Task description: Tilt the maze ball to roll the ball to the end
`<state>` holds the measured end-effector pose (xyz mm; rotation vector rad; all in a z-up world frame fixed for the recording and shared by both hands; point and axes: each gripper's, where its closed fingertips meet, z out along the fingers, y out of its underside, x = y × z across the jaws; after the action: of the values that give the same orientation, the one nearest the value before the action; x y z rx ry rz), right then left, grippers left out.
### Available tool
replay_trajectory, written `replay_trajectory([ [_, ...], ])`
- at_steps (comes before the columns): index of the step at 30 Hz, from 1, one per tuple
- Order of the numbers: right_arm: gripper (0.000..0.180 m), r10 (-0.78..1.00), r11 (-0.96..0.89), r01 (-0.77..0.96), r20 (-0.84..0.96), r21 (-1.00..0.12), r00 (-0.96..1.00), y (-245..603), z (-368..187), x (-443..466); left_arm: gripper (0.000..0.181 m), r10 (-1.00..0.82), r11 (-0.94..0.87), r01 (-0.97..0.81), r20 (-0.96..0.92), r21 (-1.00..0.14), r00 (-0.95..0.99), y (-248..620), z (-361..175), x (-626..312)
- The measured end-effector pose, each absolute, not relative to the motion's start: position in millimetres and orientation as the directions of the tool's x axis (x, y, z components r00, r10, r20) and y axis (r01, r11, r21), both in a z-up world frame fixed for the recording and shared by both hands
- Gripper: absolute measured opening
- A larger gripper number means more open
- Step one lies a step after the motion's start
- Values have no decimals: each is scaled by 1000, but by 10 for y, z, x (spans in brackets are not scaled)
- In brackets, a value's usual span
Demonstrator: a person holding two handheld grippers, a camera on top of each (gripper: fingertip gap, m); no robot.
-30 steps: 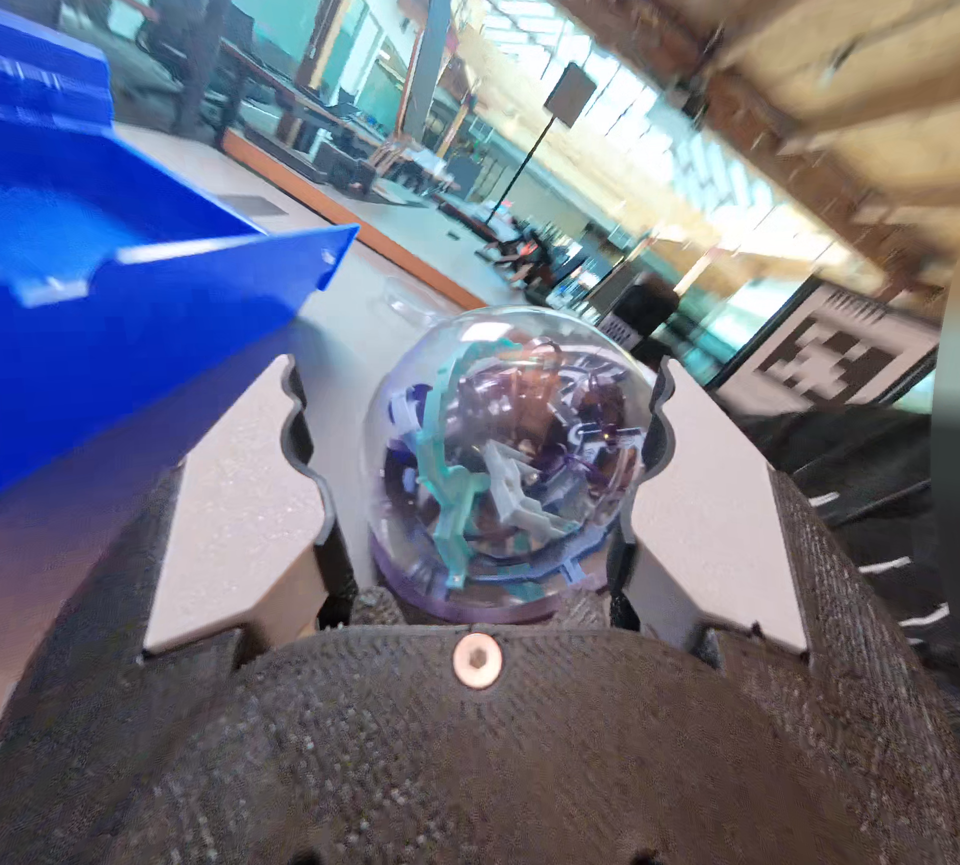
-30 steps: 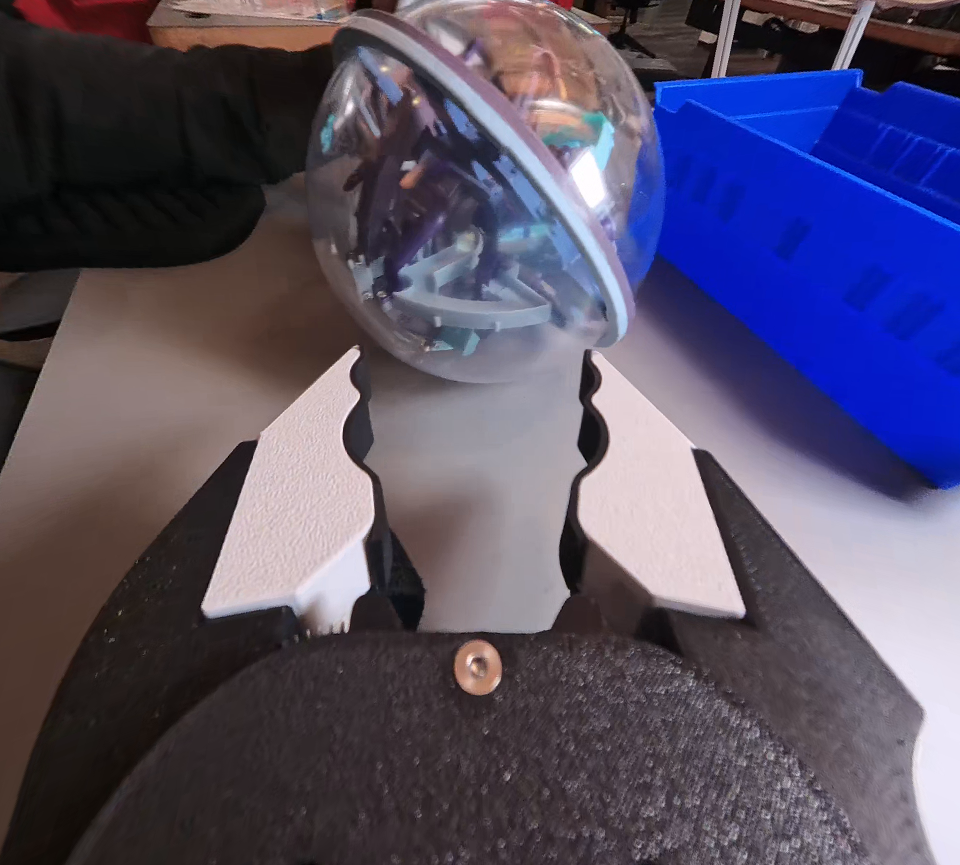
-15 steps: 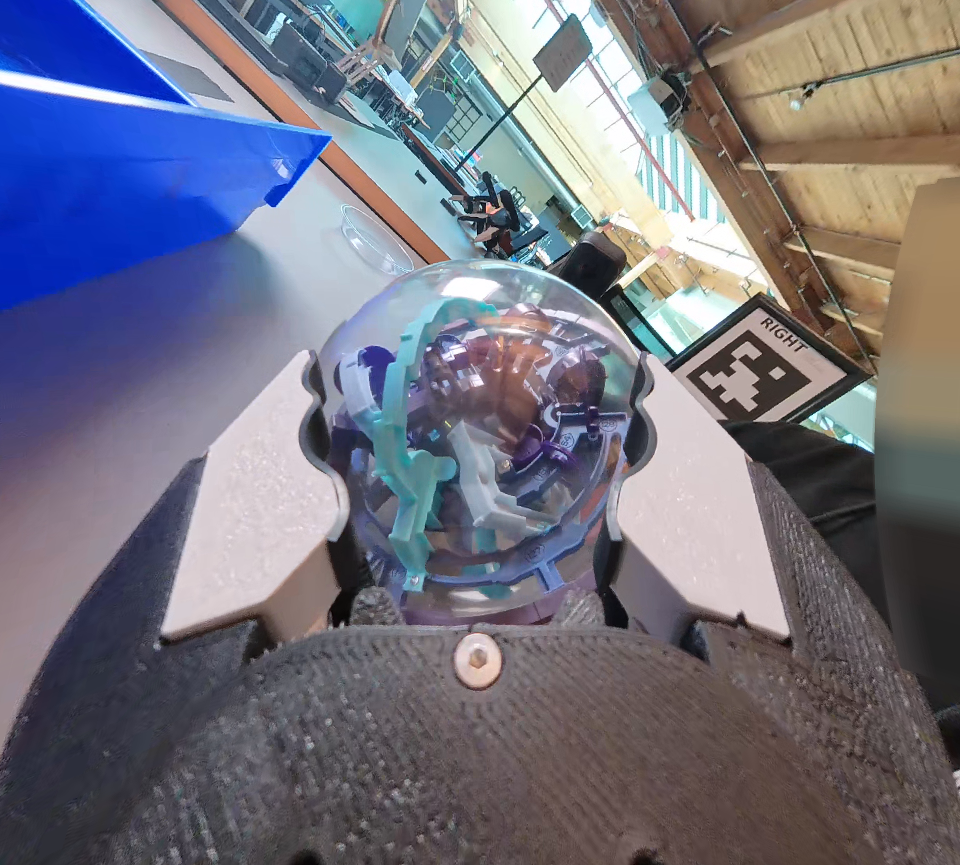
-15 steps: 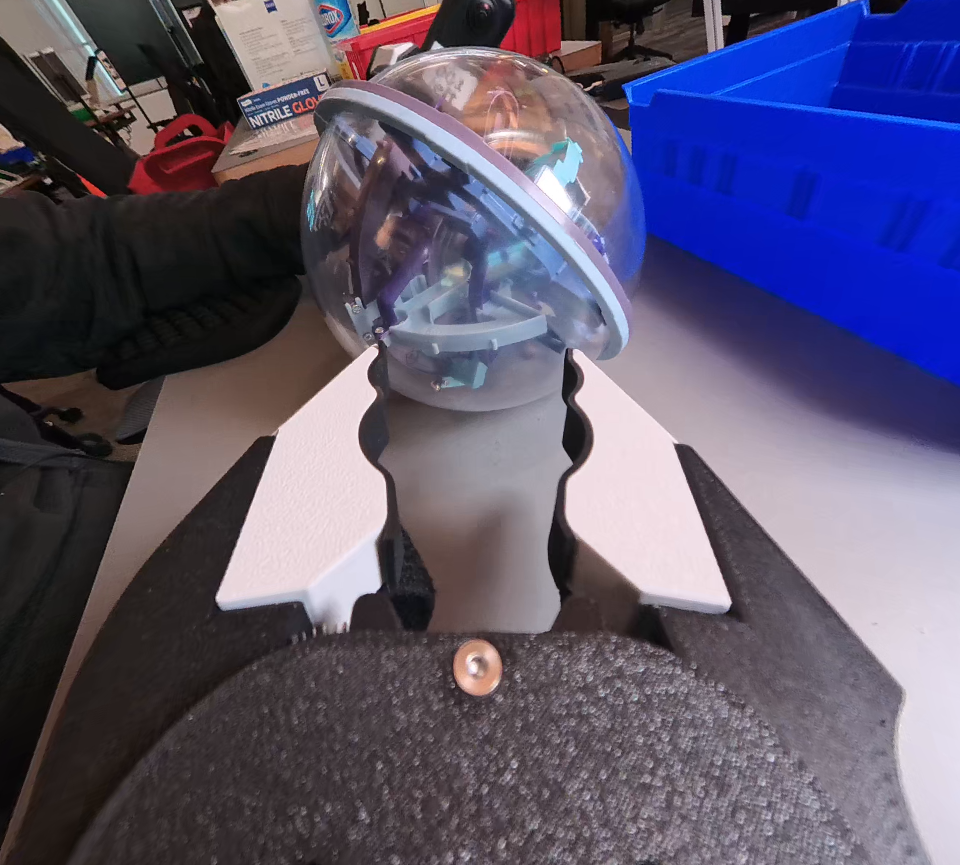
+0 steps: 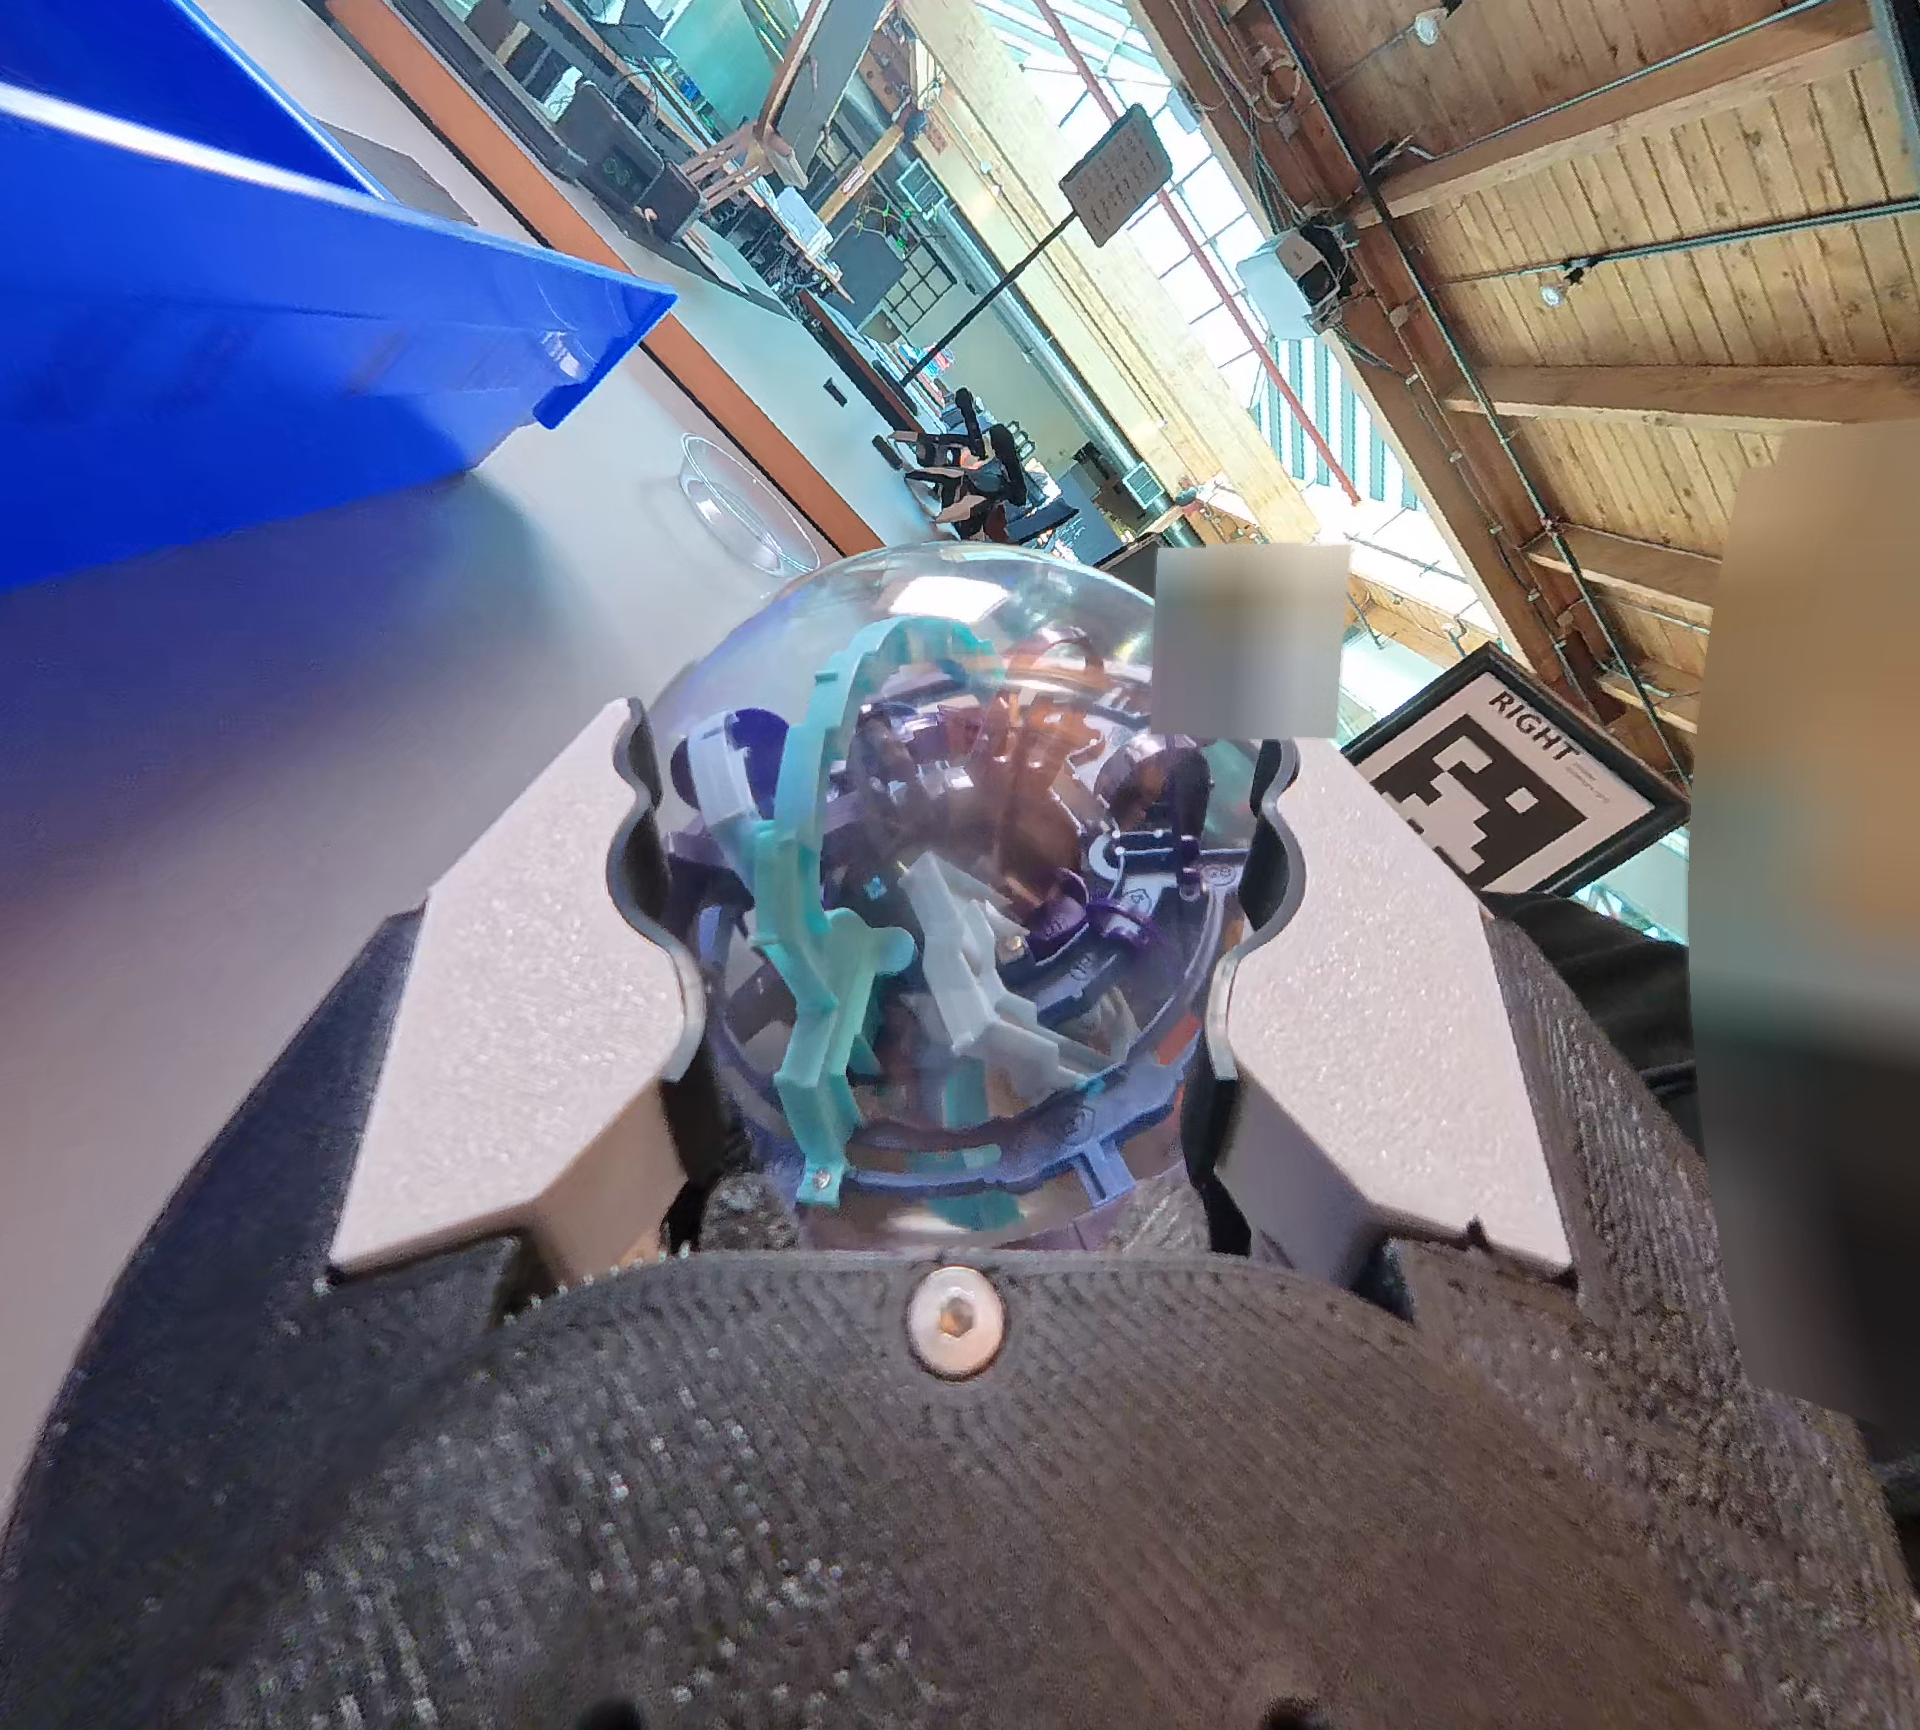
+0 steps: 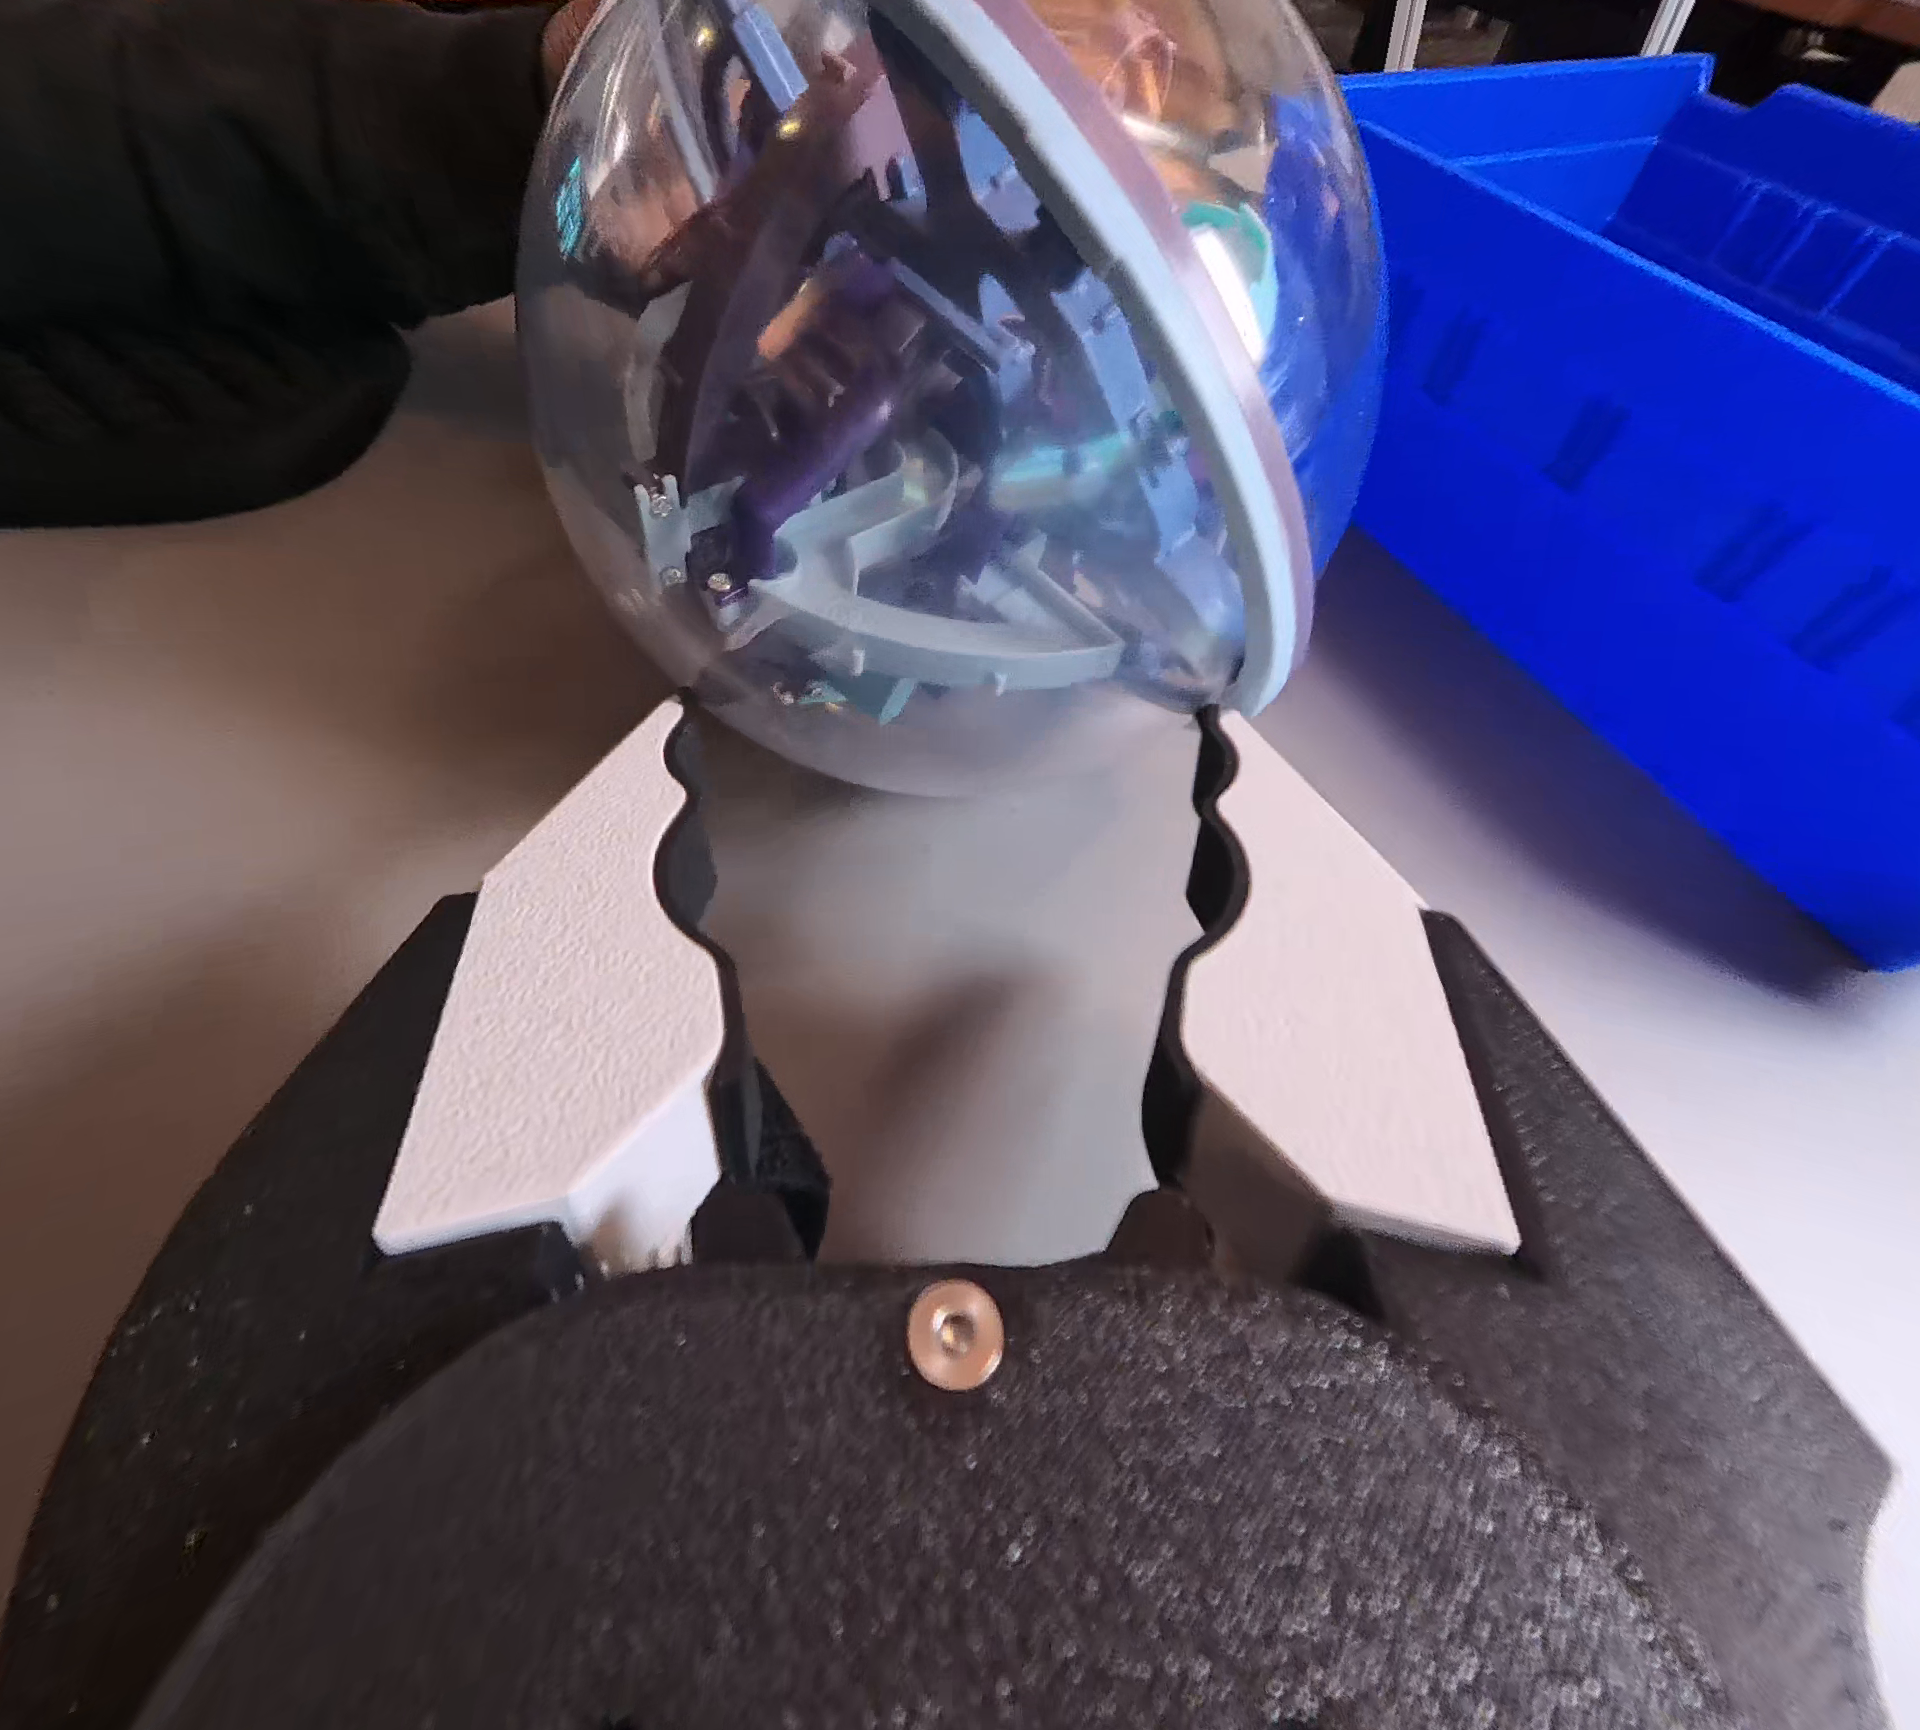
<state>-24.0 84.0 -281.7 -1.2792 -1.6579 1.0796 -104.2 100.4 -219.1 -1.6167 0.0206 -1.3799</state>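
Left fingers (image 5: 951,891) pinching my maze ball (image 5: 940,901), tilted above the desk (image 5: 260,797) near its blue bin (image 5: 260,350) | right fingers (image 6: 940,745) spread just beneath it | inner ball unseen, rolling unfinished, I judge.

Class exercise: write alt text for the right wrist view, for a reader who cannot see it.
A clear maze ball with a tilted grey seam fills the upper centre, just beyond the right gripper, whose white fingers are spread. A blue bin sits to the right on the pale table.
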Motion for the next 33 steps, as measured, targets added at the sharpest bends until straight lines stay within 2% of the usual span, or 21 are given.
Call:
replay_trajectory([
  [2,91,978,89,319,23,-944,-205,835,-2776,-249,113,-542,-537,566,770,-626,338,1022,-2193,-1067],
  [5,90,971,-33,305,-104,-952,-217,862,-2690,-249,113,-465,-564,646,845,-514,266,1075,-2221,-1136],
  [7,91,966,-55,312,-130,-948,-224,870,-2690,-245,113,-454,-562,657,852,-502,261,1091,-2225,-1139],
  [11,90,952,-102,327,-188,-940,-243,867,-2698,-230,107,-495,-535,626,811,-568,313,1082,-2171,-1124],
  [15,88,932,-149,345,-248,-927,-264,850,-2705,-220,108,-573,-436,537,683,-722,453,1046,-2093,-1137],
  [18,81,908,-209,345,-313,-915,-280,848,-2656,-218,106,-659,-390,435,576,-811,484,958,-1999,-1022],
  [19,80,898,-231,344,-335,-910,-284,854,-2636,-213,113,-667,-393,397,554,-830,498,947,-2014,-983],
  [23,84,870,-288,363,-400,-886,-288,852,-2615,-206,115,-684,-396,342,522,-852,509,933,-2021,-920],
  [27,86,818,-401,373,-510,-837,-266,894,-2543,-232,115,-657,-432,361,563,-827,502,971,-2030,-943],
  [30,85,782,-476,365,-575,-800,-242,970,-2487,-261,115,-569,-501,457,677,-735,466,1064,-2067,-1023],
  [33,83,828,-414,359,-510,-837,-232,996,-2495,-280,114,-491,-552,554,780,-623,388,1138,-2130,-1122],
])
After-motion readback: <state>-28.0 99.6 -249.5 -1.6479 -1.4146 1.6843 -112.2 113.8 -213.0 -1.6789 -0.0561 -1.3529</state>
